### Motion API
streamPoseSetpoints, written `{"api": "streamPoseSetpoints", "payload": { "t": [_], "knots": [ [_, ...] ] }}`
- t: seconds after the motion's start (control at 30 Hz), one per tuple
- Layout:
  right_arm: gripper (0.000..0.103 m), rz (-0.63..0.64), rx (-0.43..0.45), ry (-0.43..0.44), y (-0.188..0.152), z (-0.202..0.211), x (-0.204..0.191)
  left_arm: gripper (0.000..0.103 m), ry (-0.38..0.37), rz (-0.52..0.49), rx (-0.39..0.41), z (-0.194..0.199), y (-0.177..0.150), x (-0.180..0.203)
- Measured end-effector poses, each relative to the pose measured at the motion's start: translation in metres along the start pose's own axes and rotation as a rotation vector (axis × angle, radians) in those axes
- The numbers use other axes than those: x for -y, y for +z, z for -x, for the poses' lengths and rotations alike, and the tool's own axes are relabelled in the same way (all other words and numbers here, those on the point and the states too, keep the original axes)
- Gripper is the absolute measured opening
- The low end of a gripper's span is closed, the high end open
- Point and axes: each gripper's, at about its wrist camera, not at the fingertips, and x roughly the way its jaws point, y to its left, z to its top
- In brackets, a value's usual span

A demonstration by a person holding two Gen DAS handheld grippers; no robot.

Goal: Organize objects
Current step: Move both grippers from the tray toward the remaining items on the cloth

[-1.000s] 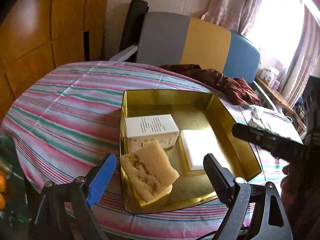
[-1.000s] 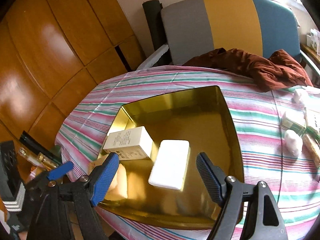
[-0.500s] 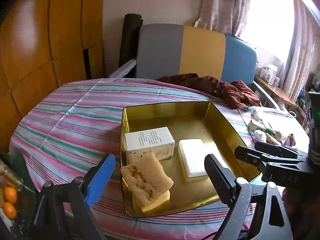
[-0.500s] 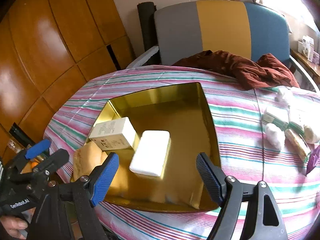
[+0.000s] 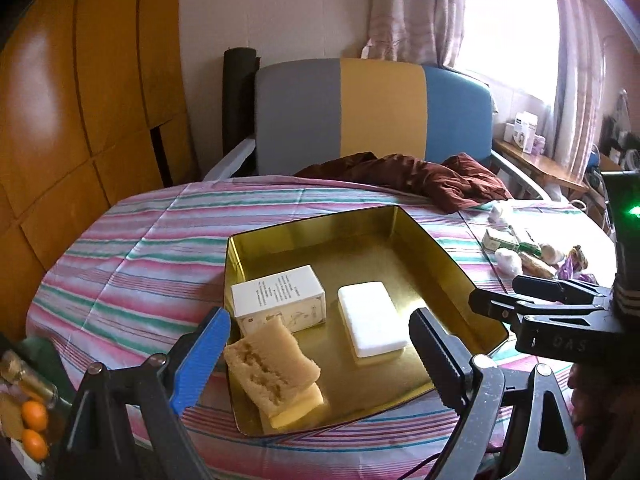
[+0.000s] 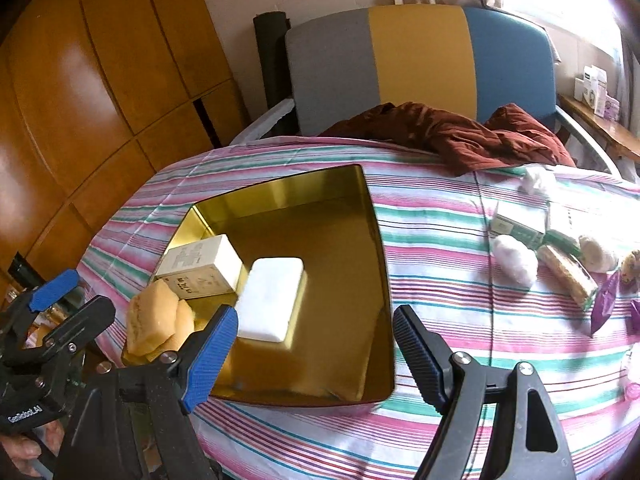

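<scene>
A gold tin tray [image 5: 312,222] [image 6: 280,196] sits on the striped tablecloth. Inside it lie a white printed box [image 5: 276,294] [image 6: 200,264], a white block [image 5: 370,318] [image 6: 272,298] and a yellow sponge [image 5: 272,364] [image 6: 154,320] propped on the near left corner. My left gripper [image 5: 320,320] hovers open above the tray's near side, holding nothing. My right gripper [image 6: 316,314] is open and empty too, over the tray's near right part. It also shows at the right edge of the left wrist view [image 5: 520,300].
Right of the tray lie loose items: cotton balls [image 6: 514,260], small green-and-white boxes [image 6: 518,226], a wrapped bar [image 6: 568,276] and purple wrappers [image 6: 604,300]. A brown cloth [image 6: 460,132] is bunched at the far edge before a tricolour chair [image 6: 420,60]. Oranges [image 5: 32,416] sit low left.
Both grippers have drawn back from the tray, the left one rising. The right view has swung right, bringing the loose items into sight. The tray's contents have not moved.
</scene>
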Motion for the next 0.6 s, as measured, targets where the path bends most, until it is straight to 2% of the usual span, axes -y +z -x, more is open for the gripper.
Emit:
{"api": "streamPoseSetpoints", "payload": {
  "t": [0.33,0.6],
  "knots": [
    [0.081,-0.067,0.012,-0.069,-0.002,0.013,0.040,0.092,-0.003,-0.083,0.023,0.004,0.006,0.024],
    [0.081,-0.132,0.043,-0.161,0.004,0.034,0.087,0.092,-0.030,-0.135,0.019,0.001,0.009,0.044]
  ]
}}
